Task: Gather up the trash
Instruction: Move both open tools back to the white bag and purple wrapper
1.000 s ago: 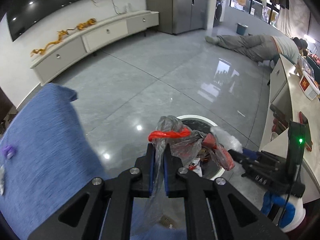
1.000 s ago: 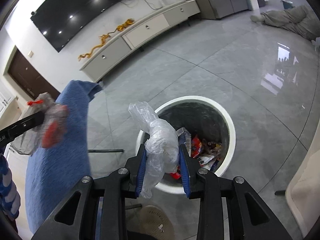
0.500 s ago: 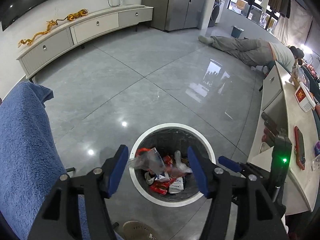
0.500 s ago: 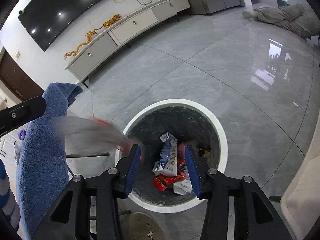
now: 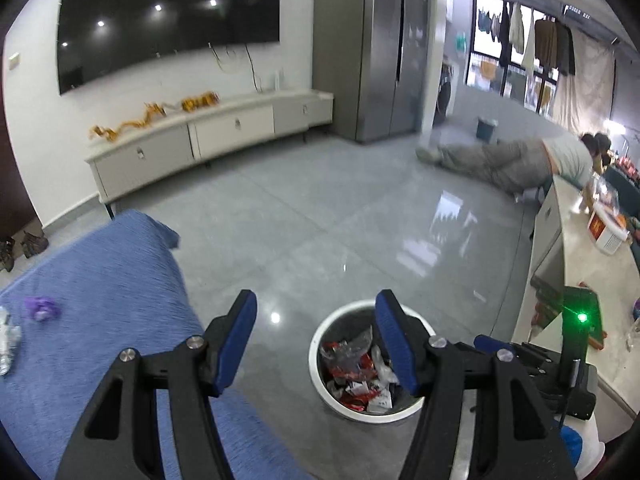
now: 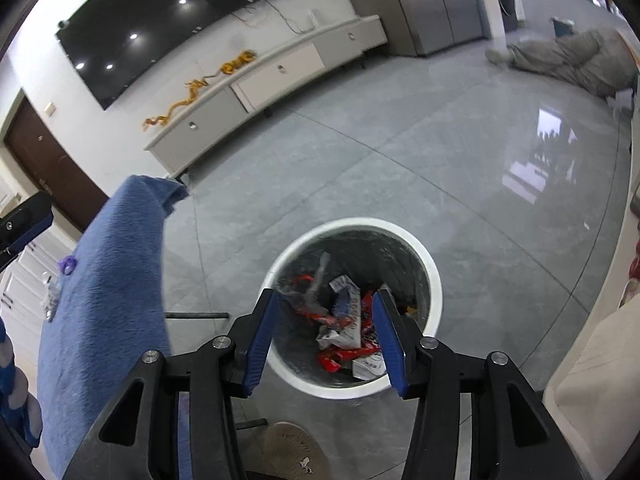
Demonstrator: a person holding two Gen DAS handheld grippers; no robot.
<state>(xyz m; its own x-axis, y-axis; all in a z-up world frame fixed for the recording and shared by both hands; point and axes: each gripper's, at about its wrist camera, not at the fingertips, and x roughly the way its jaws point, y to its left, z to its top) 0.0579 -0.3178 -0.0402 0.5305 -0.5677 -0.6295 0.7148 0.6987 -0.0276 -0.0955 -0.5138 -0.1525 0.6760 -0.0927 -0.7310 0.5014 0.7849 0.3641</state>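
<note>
Left claw [image 5: 316, 332] and right claw [image 6: 326, 330]: jaws spread, empty. Round white-rimmed trash bin [image 6: 434, 280] at 6 o'clock holds wrappers. Judgement: drop step complete. Next: crumpled purple scrap [image 5: 40, 307] on blue-cloth counter [image 5: 104, 280], 9 o'clock.

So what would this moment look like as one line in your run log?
left hand-held gripper: open, empty | right hand-held gripper: open, empty, above bin | trash bin: holds wrappers | purple scrap: on blue cloth
</note>
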